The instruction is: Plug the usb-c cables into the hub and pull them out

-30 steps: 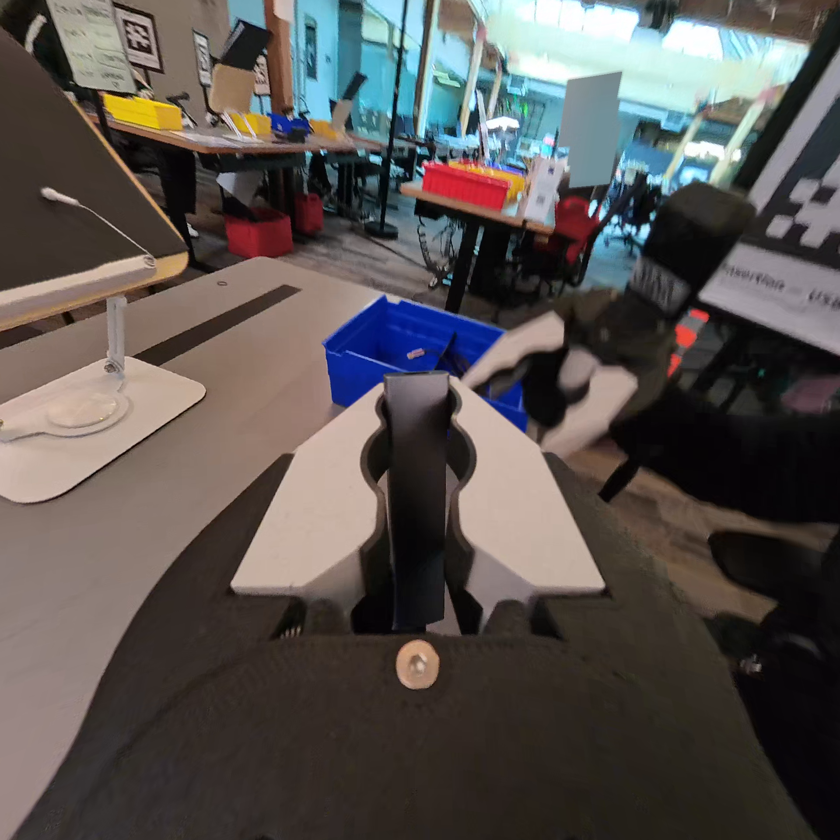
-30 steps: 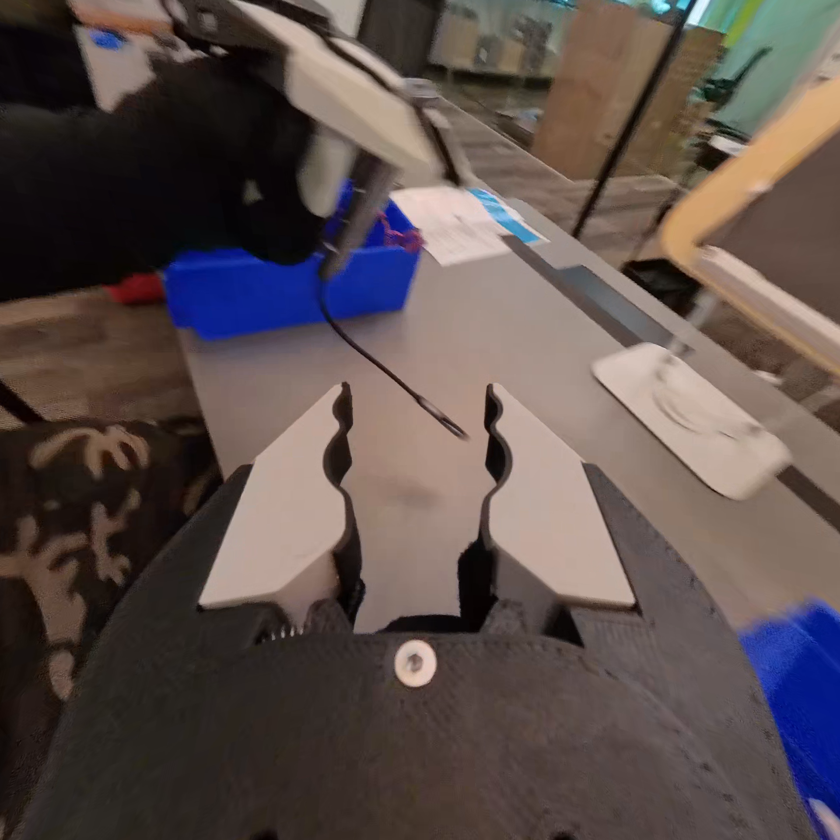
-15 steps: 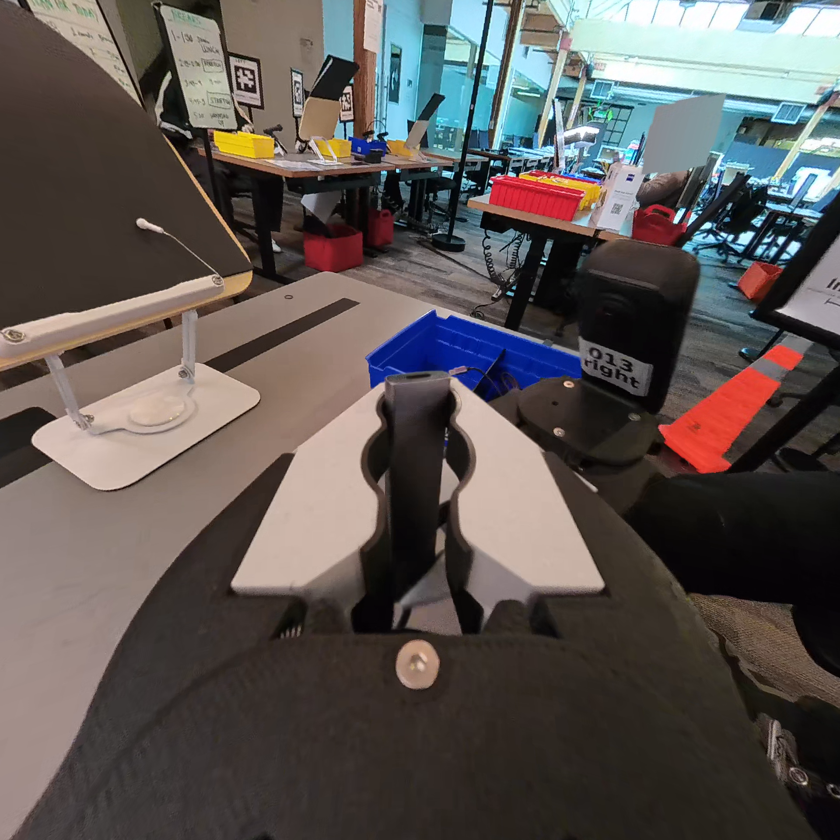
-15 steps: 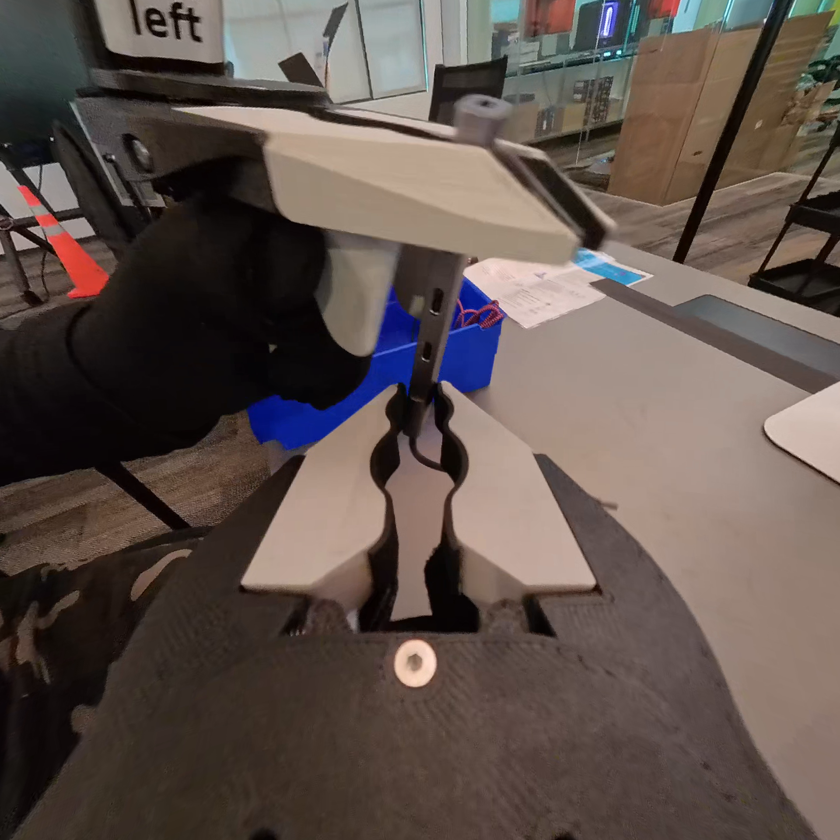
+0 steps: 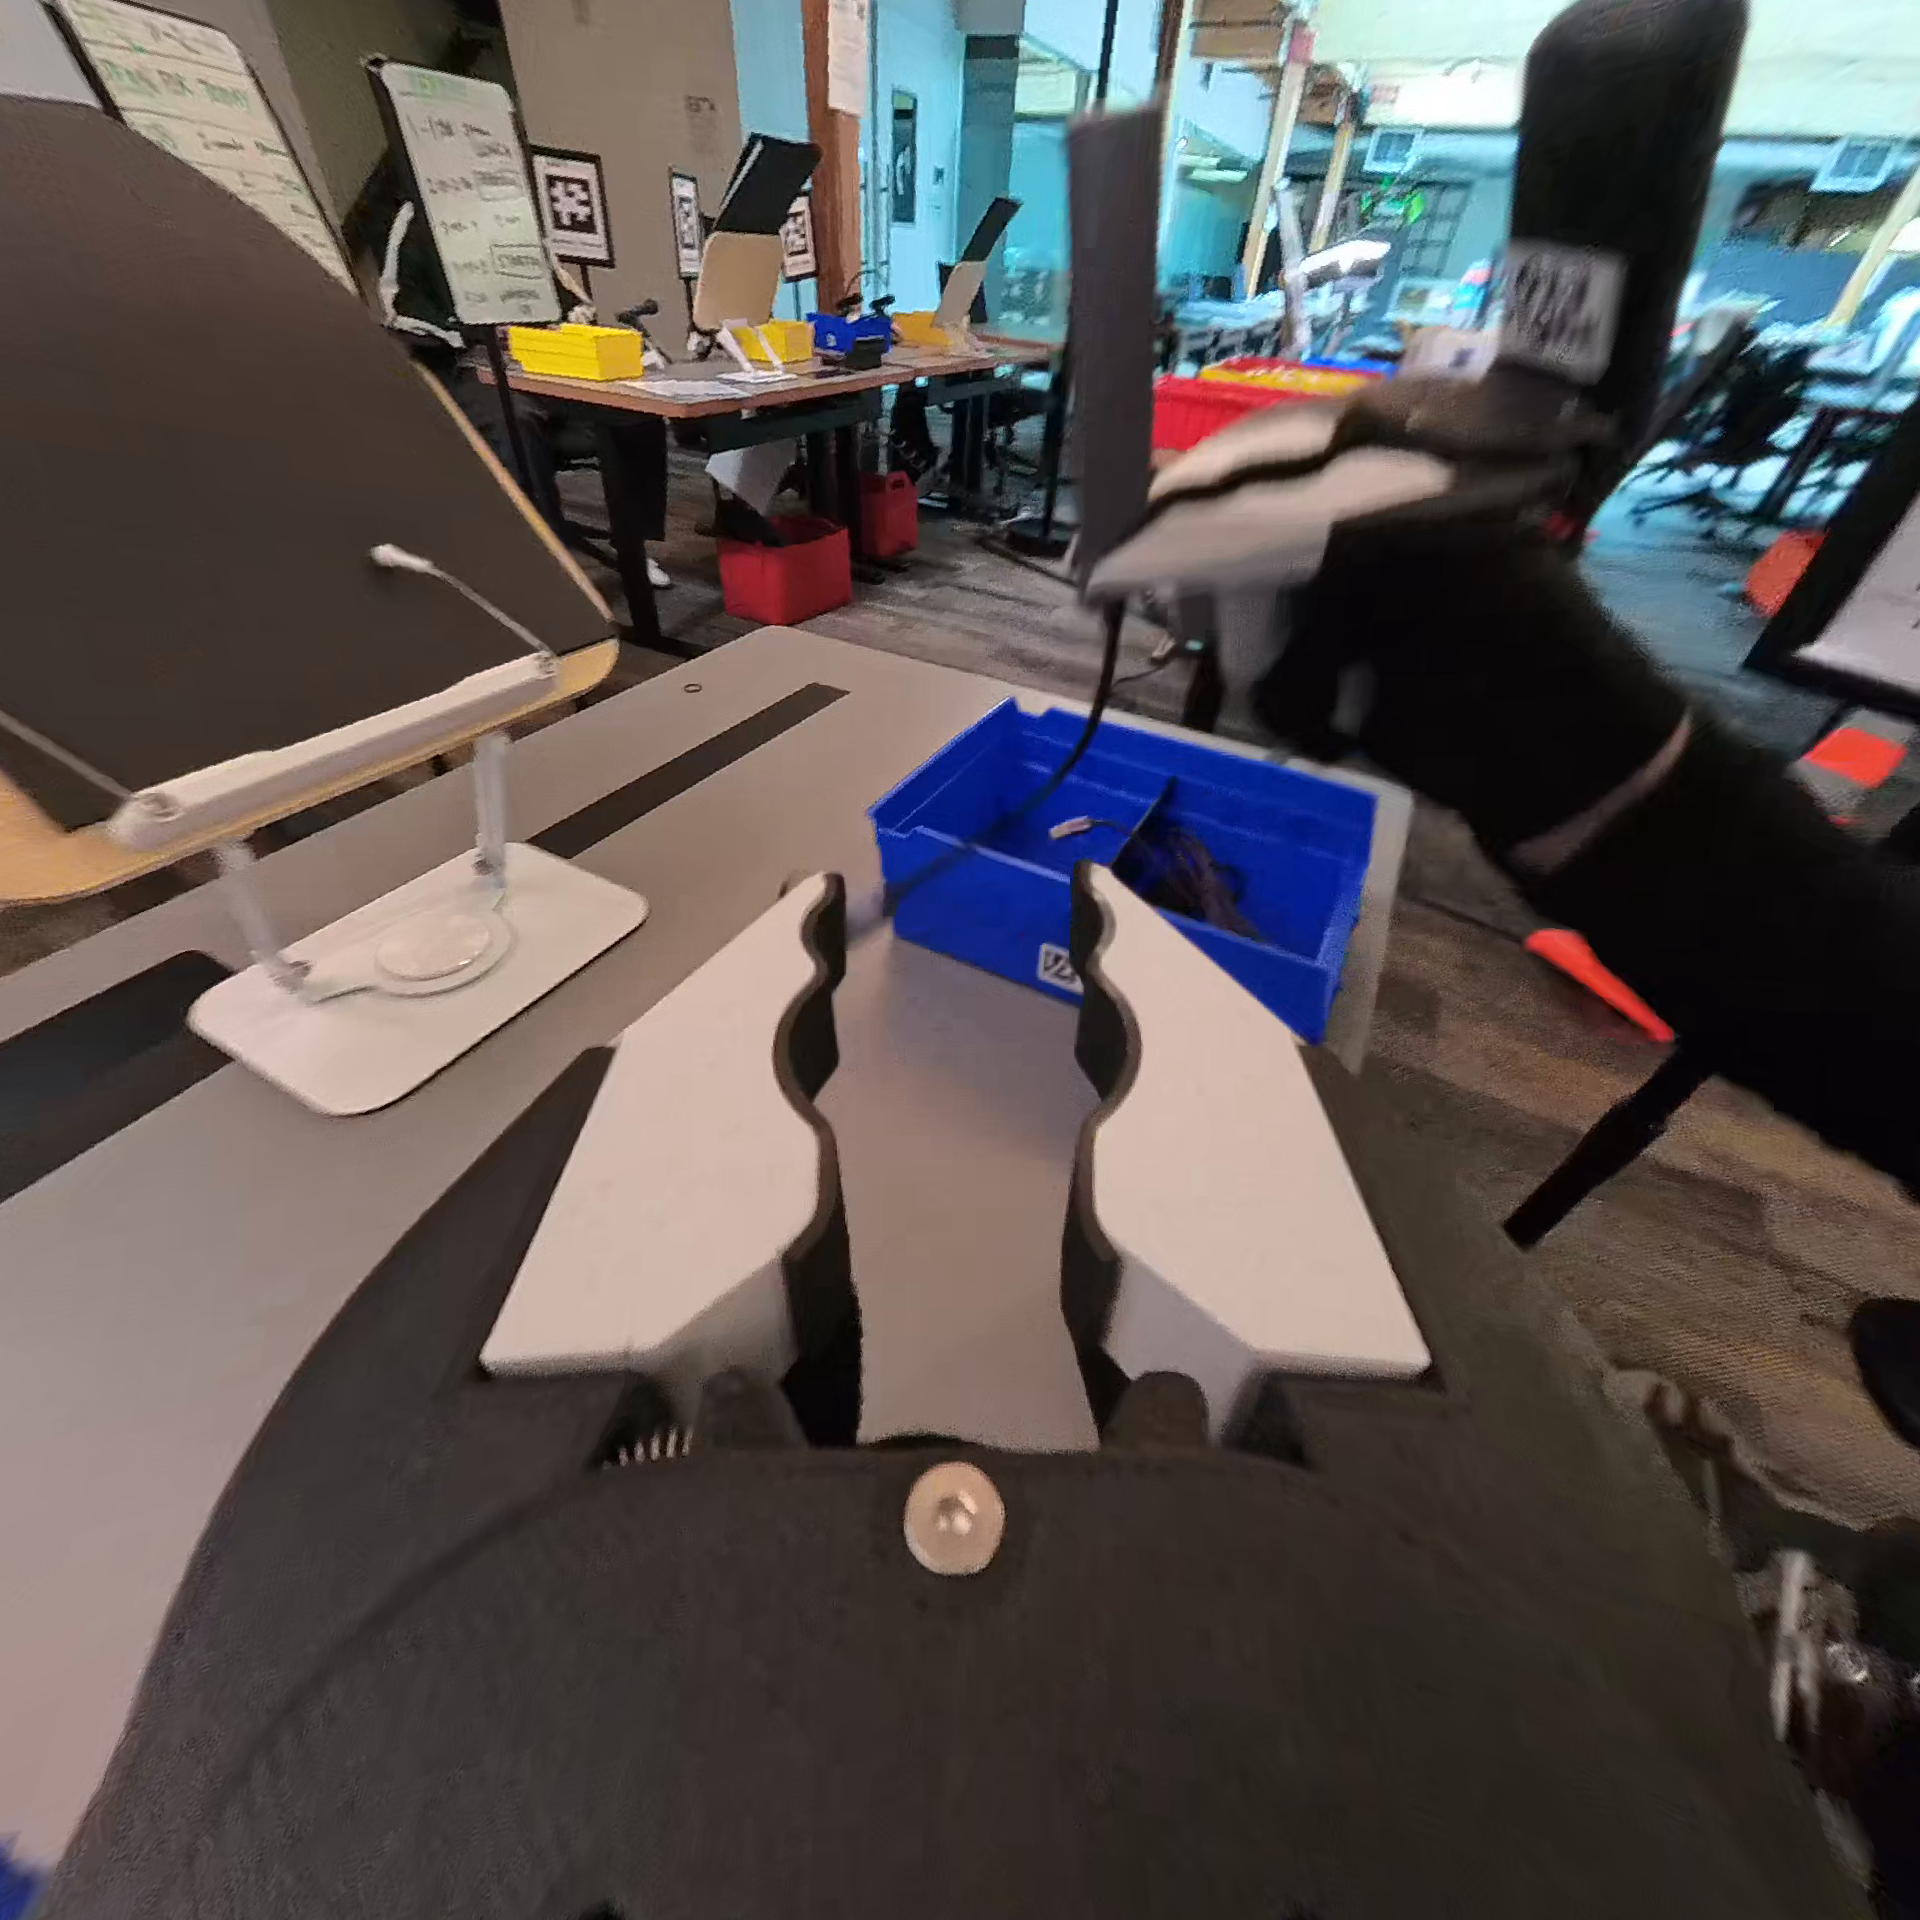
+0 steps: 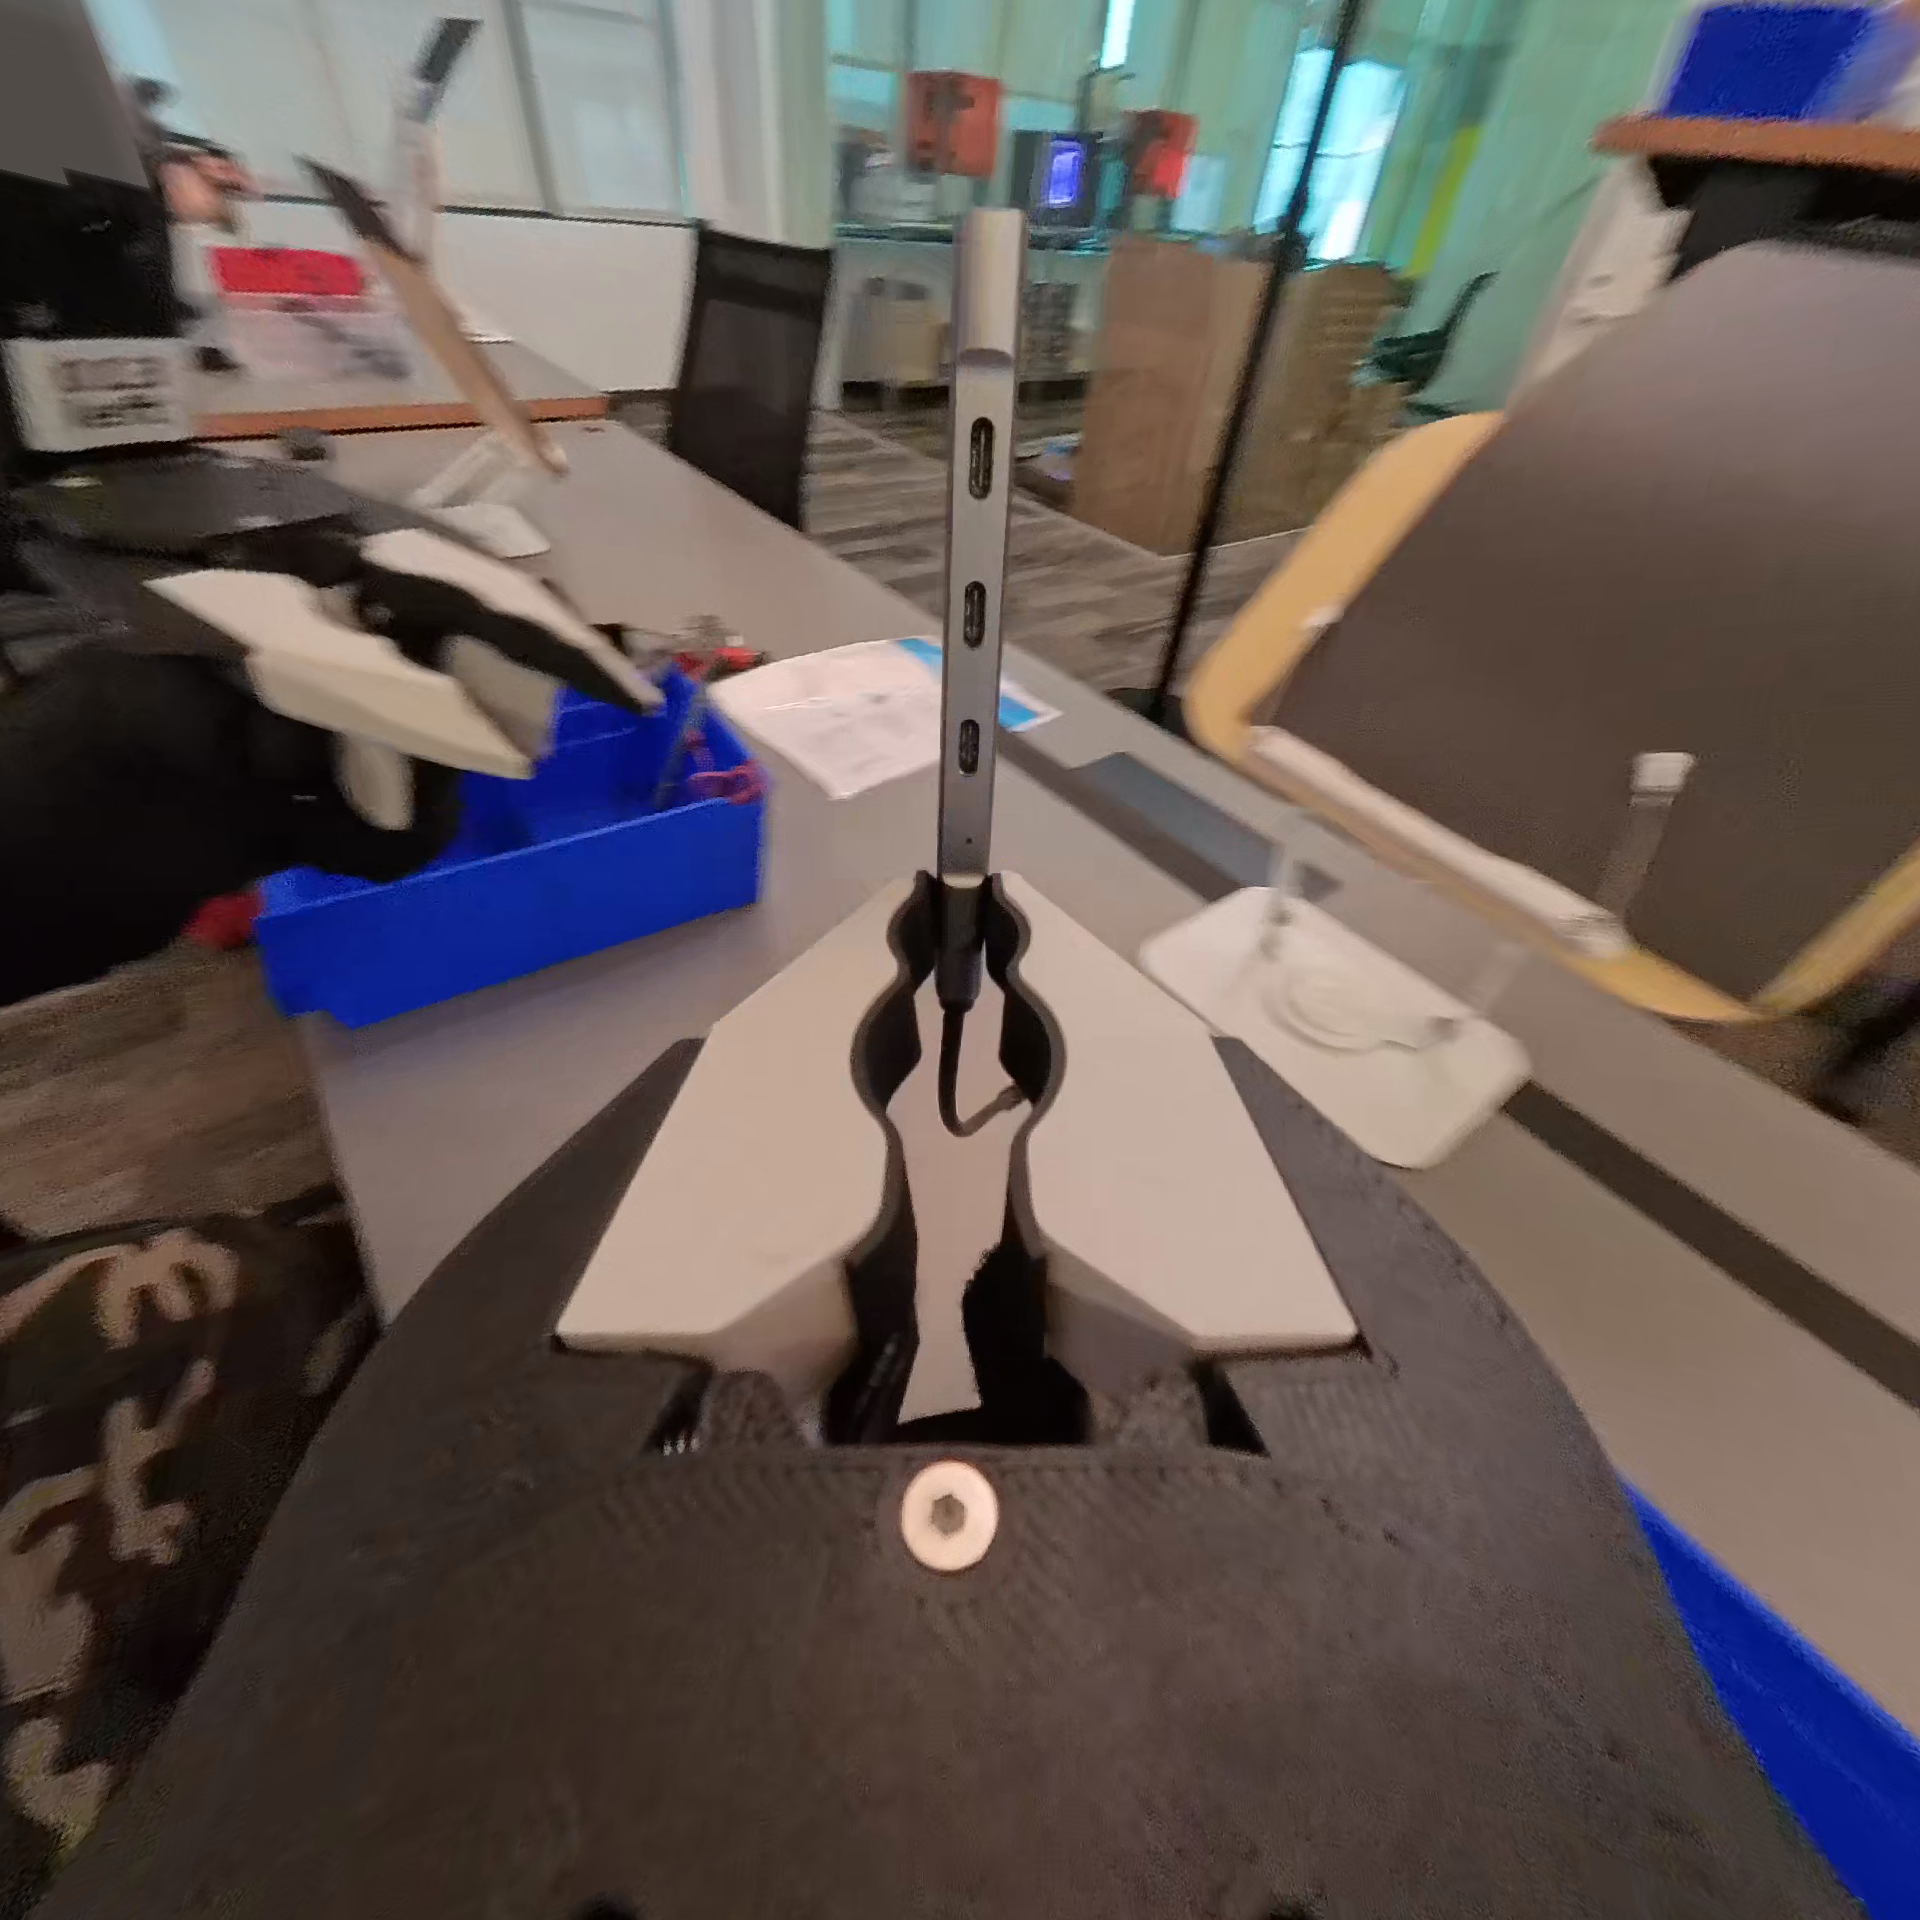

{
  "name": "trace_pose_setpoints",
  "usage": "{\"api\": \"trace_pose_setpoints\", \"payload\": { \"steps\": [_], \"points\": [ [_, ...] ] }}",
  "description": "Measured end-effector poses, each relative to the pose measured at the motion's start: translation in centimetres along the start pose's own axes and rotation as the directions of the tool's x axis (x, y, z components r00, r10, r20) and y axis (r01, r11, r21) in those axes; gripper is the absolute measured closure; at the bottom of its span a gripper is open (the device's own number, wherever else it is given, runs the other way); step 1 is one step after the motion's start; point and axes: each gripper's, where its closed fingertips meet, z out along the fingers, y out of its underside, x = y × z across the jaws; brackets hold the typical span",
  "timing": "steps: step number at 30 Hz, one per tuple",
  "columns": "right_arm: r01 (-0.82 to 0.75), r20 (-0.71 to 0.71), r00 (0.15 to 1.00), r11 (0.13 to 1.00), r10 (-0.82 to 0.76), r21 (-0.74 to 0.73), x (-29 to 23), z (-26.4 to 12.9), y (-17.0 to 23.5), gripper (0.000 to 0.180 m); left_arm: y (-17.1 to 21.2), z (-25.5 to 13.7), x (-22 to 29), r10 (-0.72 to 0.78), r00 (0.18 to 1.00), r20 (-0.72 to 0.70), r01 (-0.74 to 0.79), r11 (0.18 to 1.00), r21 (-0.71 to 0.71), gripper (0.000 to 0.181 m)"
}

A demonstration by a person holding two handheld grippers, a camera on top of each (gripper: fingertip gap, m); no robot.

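Between the pale grey fingers of the right tongs [image 6: 958, 894] stands the slim grey metal usb-c hub [image 6: 975, 582], upright, its lower end pinched right at the fingertips. Three oval ports run up its narrow edge, all of them bare. Its short black cable [image 6: 961, 1091] curls down into the gap behind the grip. From the left wrist view the same hub [image 5: 1114, 322] shows as a dark flat slab rising above the right tongs [image 5: 1117, 577], up and to the right, and its black cable [image 5: 1091, 727] dangles from them towards the blue plastic bin [image 5: 1101, 935].

Now the left tongs [image 5: 951, 894]: spread wide, nothing between the fingers, only grey counter [image 5: 260, 1247] showing through the gap. They hover just short of that blue bin at the counter's edge, well apart from the hub. Inside the bin lies a dark tangle of cables [image 5: 1184, 878] and one loose silver plug [image 5: 1070, 828].

Seen from the right wrist view, the left tongs [image 6: 582, 717] hang over the blue bin [image 6: 520, 904], low and to the left of the hub. A white stand [image 5: 416, 977] carrying a tilted dark board [image 5: 208, 499] sits to the left on the counter.
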Motion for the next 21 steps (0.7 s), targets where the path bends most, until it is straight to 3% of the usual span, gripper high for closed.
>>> {"api": "trace_pose_setpoints", "payload": {
  "steps": [4,8,15,21],
  "points": [
    [-0.030,-0.134,0.991,0.997,0.021,-0.064,7.5,-5.1,-0.2,0.173,1.2,-2.7,-1.8,0.028,0.998,0.063,-0.025,0.998,-0.050,0.141],
    [-0.086,-0.275,0.961,0.968,0.018,-0.237,13.8,-8.0,4.6,0.173,3.6,-4.9,-3.3,0.026,0.995,0.093,-0.015,0.993,-0.119,0.146],
    [-0.275,-0.307,0.941,0.851,0.142,-0.448,16.5,-8.1,15.7,0.172,7.0,-7.8,-5.8,-0.001,0.986,0.166,0.032,0.982,-0.185,0.147],
    [-0.328,-0.323,0.934,0.722,0.152,-0.610,17.4,-6.4,22.6,0.172,8.6,-8.6,-7.5,-0.041,0.980,0.197,0.081,0.977,-0.198,0.148]
  ]
}}
